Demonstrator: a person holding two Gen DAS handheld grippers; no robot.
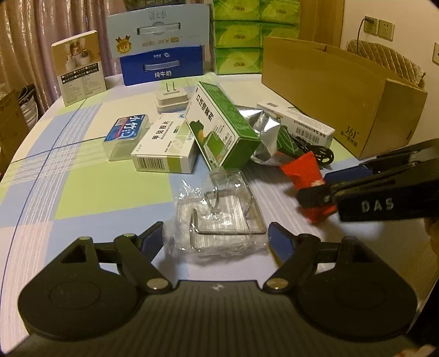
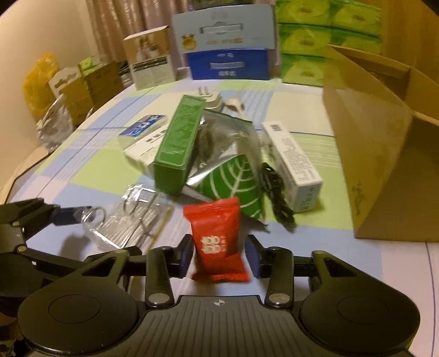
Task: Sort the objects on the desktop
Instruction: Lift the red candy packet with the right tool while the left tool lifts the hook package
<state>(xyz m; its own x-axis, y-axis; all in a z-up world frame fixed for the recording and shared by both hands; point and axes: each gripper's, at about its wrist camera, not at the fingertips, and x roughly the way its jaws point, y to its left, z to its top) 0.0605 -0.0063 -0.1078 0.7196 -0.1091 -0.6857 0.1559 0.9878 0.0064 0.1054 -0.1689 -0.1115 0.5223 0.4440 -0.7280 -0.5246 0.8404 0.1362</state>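
The left gripper (image 1: 215, 237) stands released, its 2 pads either side of a clear plastic blister pack with metal hooks (image 1: 219, 217) on the checked tablecloth (image 1: 82, 192). The right gripper (image 2: 219, 256) straddles a red foil snack packet (image 2: 216, 239); whether its pads press, I cannot tell. The brown cardboard box (image 2: 378, 164) stands far right.

You are in a home, most likely a dining or living room. The table (image 1: 82, 192) wears a household cloth checked in pale blue, green and white. Pleated curtains (image 1: 35, 24) hang behind it, and a quilted chair back (image 1: 384, 55) stands beside a wall socket (image 1: 378, 26) with a plug in it. Stacked green tissue packs (image 1: 238, 35), milk cartons (image 1: 162, 64) with carry handles and an open cardboard box (image 1: 343, 90) crowd the far edge like ordinary household stock.
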